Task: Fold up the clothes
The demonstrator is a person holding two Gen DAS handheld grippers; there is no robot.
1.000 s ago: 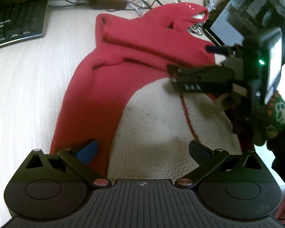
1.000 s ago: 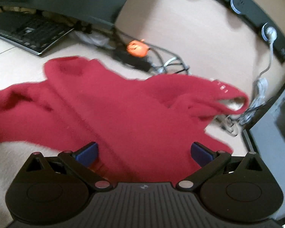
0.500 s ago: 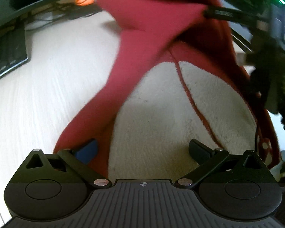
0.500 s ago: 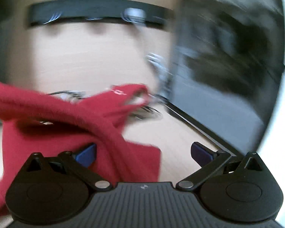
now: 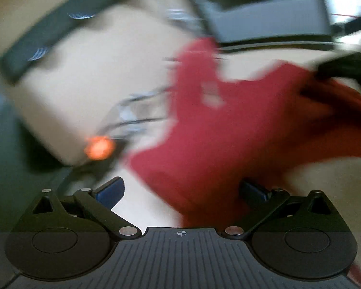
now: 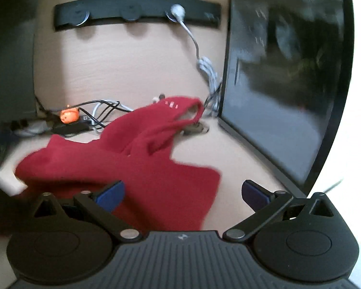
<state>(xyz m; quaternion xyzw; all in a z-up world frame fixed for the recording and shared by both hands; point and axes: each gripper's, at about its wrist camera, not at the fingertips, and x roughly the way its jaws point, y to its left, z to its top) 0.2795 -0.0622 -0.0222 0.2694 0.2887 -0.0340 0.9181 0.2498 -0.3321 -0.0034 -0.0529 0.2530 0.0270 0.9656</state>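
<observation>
Both the left gripper and right gripper gape wide, grasping nothing; the red garment lies bunched on the table. Its hood, blurred, seemingly near cables, could snag them.

**Materials and surface finishes on the desk**

Red garment: soft, matt fleece cloth with a fuzzy nap and a pale lining at the hood opening. Desk: pale wood-grain surface, smooth, low sheen. Monitor: glossy dark screen in a smooth black plastic frame. Right gripper: matt black plastic body with ribbed top, bright metal pivot pins, blue finger pads. Left gripper: the same finishes. Cable: smooth grey-white plastic sheath. Orange figurine: glossy.
</observation>
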